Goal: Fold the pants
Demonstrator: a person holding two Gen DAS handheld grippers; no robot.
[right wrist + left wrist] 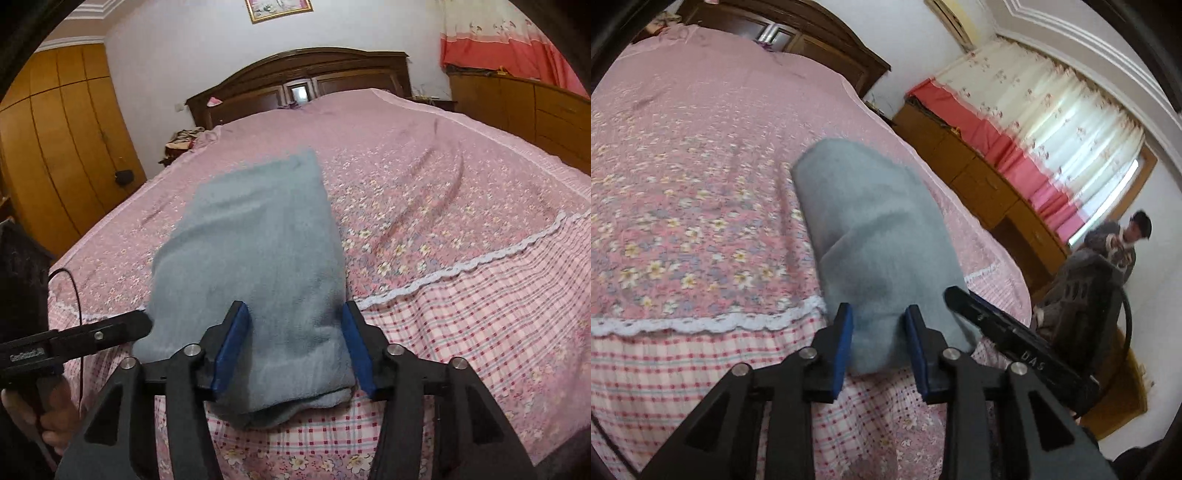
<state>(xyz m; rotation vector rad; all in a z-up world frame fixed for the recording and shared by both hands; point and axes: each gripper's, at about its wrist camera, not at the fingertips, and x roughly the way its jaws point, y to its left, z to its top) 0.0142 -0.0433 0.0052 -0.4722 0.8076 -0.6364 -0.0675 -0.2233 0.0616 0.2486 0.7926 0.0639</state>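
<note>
Grey-blue pants lie folded into a long narrow stack on the pink floral bedspread, the near end at the foot of the bed. My left gripper hovers over that near end, blue pads apart, fabric showing between them without a visible pinch. In the right wrist view the pants stretch away towards the headboard. My right gripper straddles their near right part, jaws wide, the cloth spreading under and past the left pad. Each gripper's tip shows beside the pants in the other view: right gripper, left gripper.
The bed's checked skirt drops just in front of me. A dark wooden headboard and a wardrobe stand behind. Low cabinets run under curtains on the right. A person sits on a chair there. A hand holds the left tool.
</note>
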